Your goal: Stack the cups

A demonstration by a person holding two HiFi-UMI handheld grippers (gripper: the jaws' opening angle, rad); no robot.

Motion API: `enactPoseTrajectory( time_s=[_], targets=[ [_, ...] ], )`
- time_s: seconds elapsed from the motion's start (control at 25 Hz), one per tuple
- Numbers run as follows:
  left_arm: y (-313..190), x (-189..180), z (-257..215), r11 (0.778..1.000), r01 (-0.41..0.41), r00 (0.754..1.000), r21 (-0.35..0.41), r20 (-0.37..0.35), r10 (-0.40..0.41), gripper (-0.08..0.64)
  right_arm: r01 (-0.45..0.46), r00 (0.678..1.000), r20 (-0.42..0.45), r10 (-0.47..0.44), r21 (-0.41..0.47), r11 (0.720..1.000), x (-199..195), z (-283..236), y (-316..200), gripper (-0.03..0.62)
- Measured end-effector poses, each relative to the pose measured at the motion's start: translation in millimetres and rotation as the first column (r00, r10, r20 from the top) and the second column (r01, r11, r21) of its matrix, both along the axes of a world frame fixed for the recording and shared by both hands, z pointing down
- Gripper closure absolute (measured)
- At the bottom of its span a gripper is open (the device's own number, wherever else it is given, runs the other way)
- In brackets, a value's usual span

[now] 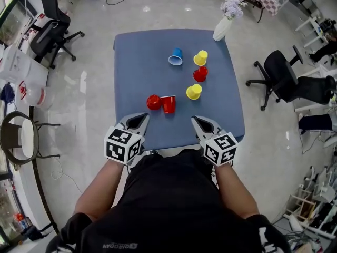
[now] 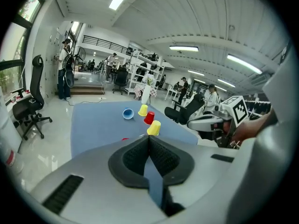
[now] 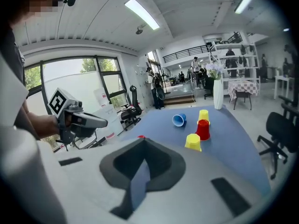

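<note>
Several plastic cups stand on the blue table [image 1: 137,67]. A blue cup [image 1: 175,56] lies on its side at the far middle. A yellow cup [image 1: 200,58], a red cup [image 1: 200,74] and a second yellow cup [image 1: 194,91] stand upside down in a line to its right. Two red cups [image 1: 154,101] [image 1: 168,104] sit side by side nearer me. My left gripper [image 1: 141,119] and right gripper [image 1: 196,119] hover over the near table edge, both shut and empty, short of the cups. From the left gripper view the two near red cups are mostly hidden behind its jaws.
A white vase with flowers [image 1: 224,25] stands at the table's far right corner. Black office chairs sit to the left [image 1: 50,25] and right [image 1: 284,78] of the table. Shelving and people fill the background in the left gripper view.
</note>
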State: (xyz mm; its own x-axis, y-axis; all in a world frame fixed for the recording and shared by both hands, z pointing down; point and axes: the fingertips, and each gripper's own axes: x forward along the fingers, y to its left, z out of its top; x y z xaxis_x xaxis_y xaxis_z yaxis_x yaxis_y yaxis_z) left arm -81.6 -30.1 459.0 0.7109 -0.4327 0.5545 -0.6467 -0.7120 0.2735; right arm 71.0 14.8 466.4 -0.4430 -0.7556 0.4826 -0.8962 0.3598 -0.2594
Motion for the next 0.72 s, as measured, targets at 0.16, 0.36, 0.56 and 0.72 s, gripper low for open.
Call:
enactPoseTrajectory(
  time_s=[0.16,0.36,0.56,0.72],
  targets=[
    [-9.3,-2.6,9.1,1.0,-0.003,1.0,-0.019,0.0,0.003,0.555,-0.025,1.0,-0.015,0.025,-0.008,1.0,5.8,1.6,-5.3,0.591],
    [-19.2,14.0,10.3,1.0,0.002,1.0,-0.023,-0.012,-0.002,0.555,-0.022,1.0,-0.017,0.022,-0.025,0.999,21.0,5.8,-17.6,0.591],
    [-28.2,29.4,5.7,0.999,0.041,0.999,-0.022,-0.019,-0.041,0.555,0.041,0.999,-0.015,-0.041,-0.03,0.999,25.6,3.1,-31.0,0.591],
    [-35.3,35.7,3.4,0.996,0.085,0.996,-0.015,-0.021,-0.085,0.555,0.083,0.996,-0.02,-0.084,-0.02,0.996,32.7,1.8,-42.7,0.591]
  ],
)
